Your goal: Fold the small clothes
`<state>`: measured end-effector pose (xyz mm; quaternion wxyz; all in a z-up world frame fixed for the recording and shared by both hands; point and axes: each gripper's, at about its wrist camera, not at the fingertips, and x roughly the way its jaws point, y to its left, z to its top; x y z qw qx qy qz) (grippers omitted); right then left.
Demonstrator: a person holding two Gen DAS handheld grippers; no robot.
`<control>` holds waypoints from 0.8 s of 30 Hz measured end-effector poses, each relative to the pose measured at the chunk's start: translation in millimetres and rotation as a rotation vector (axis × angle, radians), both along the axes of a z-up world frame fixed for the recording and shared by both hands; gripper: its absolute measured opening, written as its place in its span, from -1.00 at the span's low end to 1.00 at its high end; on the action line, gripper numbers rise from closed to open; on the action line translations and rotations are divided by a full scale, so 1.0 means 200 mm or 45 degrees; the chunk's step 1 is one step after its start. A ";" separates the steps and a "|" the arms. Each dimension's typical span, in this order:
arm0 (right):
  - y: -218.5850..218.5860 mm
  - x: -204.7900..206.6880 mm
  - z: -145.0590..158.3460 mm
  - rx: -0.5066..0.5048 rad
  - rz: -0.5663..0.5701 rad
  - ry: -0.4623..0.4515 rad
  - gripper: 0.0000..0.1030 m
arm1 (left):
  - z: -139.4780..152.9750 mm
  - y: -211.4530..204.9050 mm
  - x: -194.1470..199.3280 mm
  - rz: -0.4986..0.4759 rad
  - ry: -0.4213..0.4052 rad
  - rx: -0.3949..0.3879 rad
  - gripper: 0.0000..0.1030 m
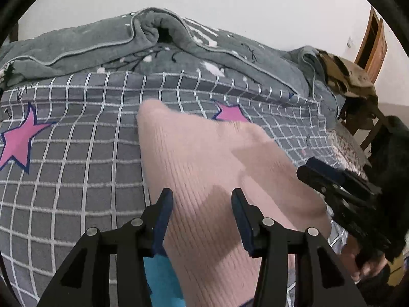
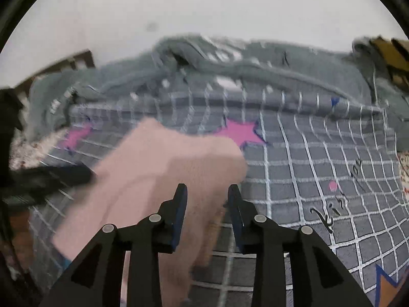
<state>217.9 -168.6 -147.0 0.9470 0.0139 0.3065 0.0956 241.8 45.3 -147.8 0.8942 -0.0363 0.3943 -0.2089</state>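
A pink ribbed knit garment [image 1: 204,158] lies spread on the bed, with a strip of blue cloth [image 1: 161,276] showing under its near edge. My left gripper [image 1: 202,197] hovers over the garment's near part, jaws apart, with the knit lying flat below the fingers and not pinched. My right gripper [image 1: 310,170] stands at the garment's right edge, held by a hand [image 1: 365,263]. In the blurred right wrist view the right gripper [image 2: 207,192] is also open above the pink garment [image 2: 158,168], and the left gripper [image 2: 76,176] is a dark blur at the left.
The bed sheet [image 1: 76,168] is grey with a white grid and pink stars [image 1: 18,138]. A rumpled grey blanket [image 1: 153,38] is piled along the far side. A wooden chair with brown clothes [image 1: 347,76] stands at the right, with a door [image 1: 370,46] behind it.
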 end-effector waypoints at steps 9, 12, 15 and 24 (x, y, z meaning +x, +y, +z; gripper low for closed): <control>0.16 -0.13 -0.24 -0.198 0.081 0.043 -0.20 | -0.10 0.00 -0.18 0.024 0.008 0.086 0.00; 0.11 -0.15 -0.21 -0.172 0.062 0.069 -0.20 | -0.12 0.00 -0.21 0.037 0.029 0.078 0.00; 0.06 -0.19 -0.23 -0.156 0.031 0.097 -0.19 | -0.13 0.02 -0.25 0.058 0.051 0.063 0.00; -0.10 -0.33 -0.13 0.026 -0.025 0.176 -0.04 | -0.02 0.04 -0.43 0.128 0.052 0.033 -0.03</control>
